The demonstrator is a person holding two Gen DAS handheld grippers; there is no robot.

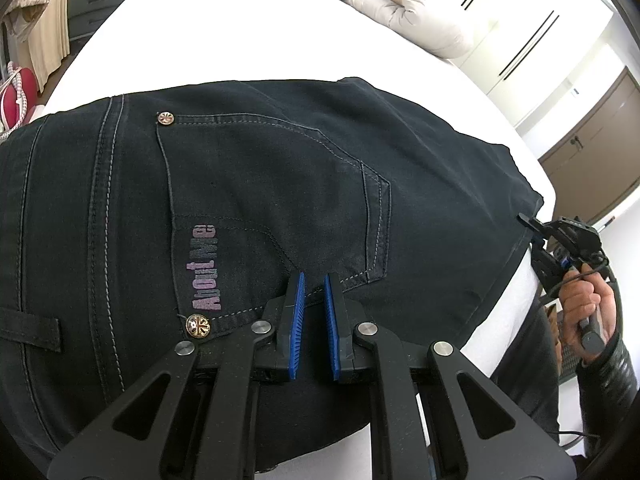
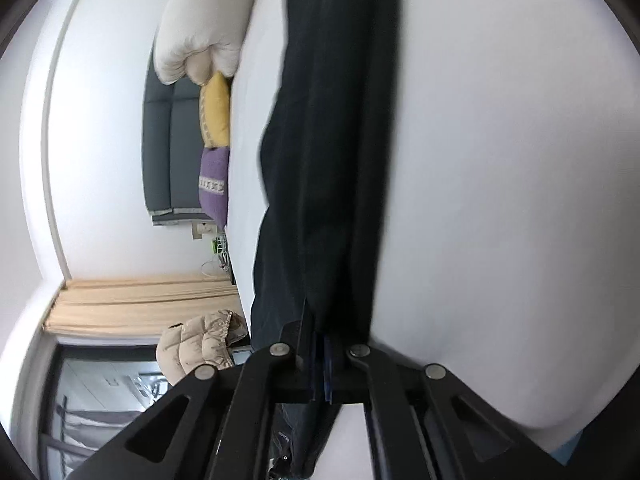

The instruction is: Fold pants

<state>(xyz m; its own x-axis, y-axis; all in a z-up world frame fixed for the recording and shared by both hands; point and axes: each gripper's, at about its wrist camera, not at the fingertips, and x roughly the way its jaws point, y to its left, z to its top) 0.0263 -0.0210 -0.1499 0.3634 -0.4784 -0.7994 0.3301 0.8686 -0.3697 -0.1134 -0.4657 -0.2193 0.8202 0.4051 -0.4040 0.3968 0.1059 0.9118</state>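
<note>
Dark denim pants (image 1: 280,200) spread on a white bed (image 1: 248,36), "About Me" print (image 1: 206,268) on the back pocket at nine o'clock of the left gripper (image 1: 314,284), blue pads nearly together pinching denim, right gripper (image 2: 320,344) clamped on a pant leg

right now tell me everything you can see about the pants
The pants are dark navy, denim-like, with pale contrast stitching. They lie spread back side up on the white bed. The back pocket has two metal rivets and faded purple lettering; a belt loop shows at the left. The left gripper presses blue fingers down on the pocket's edge. The right gripper is shut on the fabric; that view is blurred.
</note>
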